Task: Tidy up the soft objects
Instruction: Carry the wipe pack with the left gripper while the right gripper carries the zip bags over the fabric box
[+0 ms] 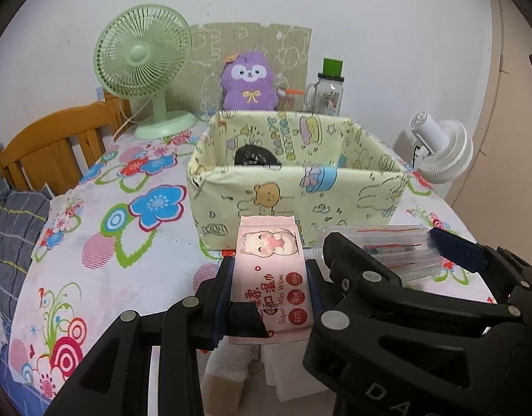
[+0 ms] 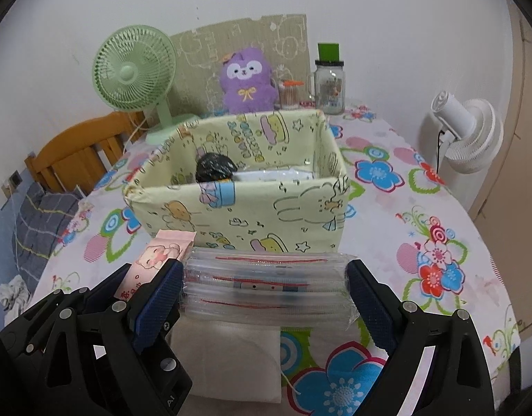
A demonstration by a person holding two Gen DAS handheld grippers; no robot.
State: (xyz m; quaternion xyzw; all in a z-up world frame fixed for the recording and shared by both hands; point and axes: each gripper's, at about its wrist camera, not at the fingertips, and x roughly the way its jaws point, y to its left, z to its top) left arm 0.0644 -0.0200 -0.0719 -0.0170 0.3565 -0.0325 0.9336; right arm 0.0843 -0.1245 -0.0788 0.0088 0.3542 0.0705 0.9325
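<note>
box [image 1: 293,190]: pale printed fabric bin, open top, centre of both views, standing on the flowered table [image 1: 103,228]. it lies ahead of and above both claws in frame, its near wall just beyond the held items; both loads look bound over that wall, and neither claw is clearly nearer.

clear pack [image 2: 266,284]: stack of see-through bags with red strips, lower centre of the right view, long axis across the frame. right claw [image 2: 264,293] stands wide, its pads pressed on the pack's two ends.

wipes [image 1: 271,270]: pink cat-print pack, lower centre of the left view, long axis pointing toward the box. left claw [image 1: 269,298] narrow, clamped on its sides.

hidden: the box floor; a black item [image 2: 214,168] and something white inside, unidentifiable. white cloth beneath the claws cut off by the fingers.
</note>
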